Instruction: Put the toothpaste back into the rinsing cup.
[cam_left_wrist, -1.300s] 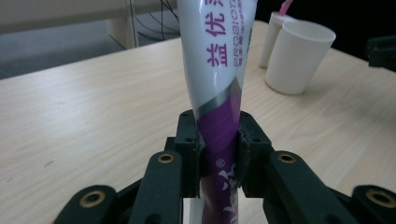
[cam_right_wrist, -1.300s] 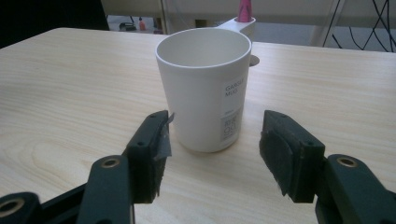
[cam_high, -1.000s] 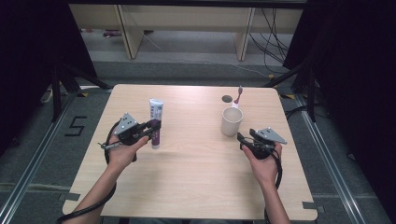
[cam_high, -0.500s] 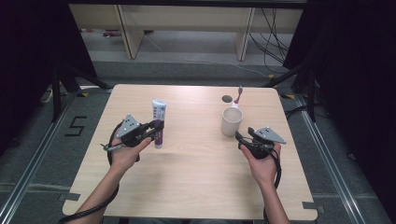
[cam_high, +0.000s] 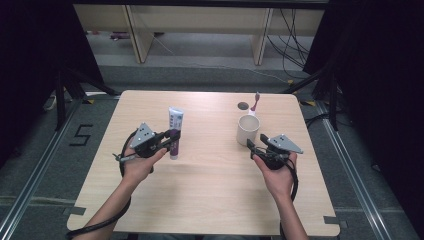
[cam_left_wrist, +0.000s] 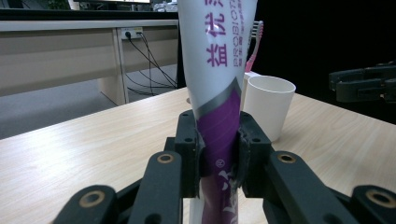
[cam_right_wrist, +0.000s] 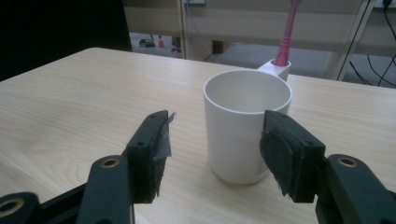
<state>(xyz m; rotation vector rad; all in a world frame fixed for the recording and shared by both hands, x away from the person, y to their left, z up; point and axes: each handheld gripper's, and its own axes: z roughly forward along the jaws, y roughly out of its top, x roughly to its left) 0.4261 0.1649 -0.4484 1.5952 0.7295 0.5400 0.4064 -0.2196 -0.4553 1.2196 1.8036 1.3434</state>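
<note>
A white and purple toothpaste tube (cam_high: 174, 131) stands upright on the table, cap end down. My left gripper (cam_high: 169, 141) is shut on its purple lower part; both pads press the toothpaste tube (cam_left_wrist: 218, 107) in the left gripper view. A white cup (cam_high: 248, 129) stands right of centre. A pink toothbrush (cam_high: 255, 104) sticks up from a small holder just behind it. My right gripper (cam_high: 252, 145) is open, close to the near side of the cup (cam_right_wrist: 246, 125). Its fingertips (cam_right_wrist: 152, 147) stop short of the cup wall.
A small dark round spot (cam_high: 243, 106) lies on the wooden table (cam_high: 210, 200) near the toothbrush. Wooden desk legs and cables are on the floor beyond the far edge. Black frames stand at both sides.
</note>
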